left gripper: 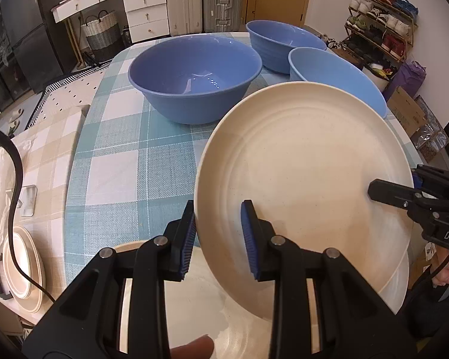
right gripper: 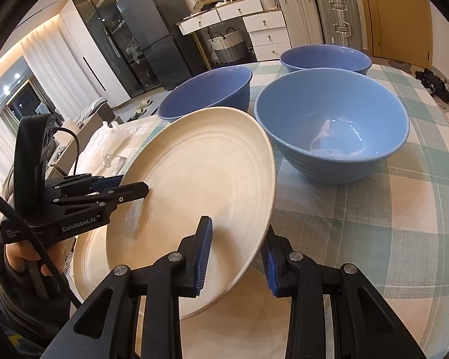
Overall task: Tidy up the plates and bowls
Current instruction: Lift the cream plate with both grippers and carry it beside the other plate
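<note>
I have the cream plate (right gripper: 200,185) pinched at opposite rims by my right gripper (right gripper: 236,257) and left gripper (right gripper: 134,187), tilted above another plate (right gripper: 86,257), near three blue bowls (right gripper: 332,125).
</note>
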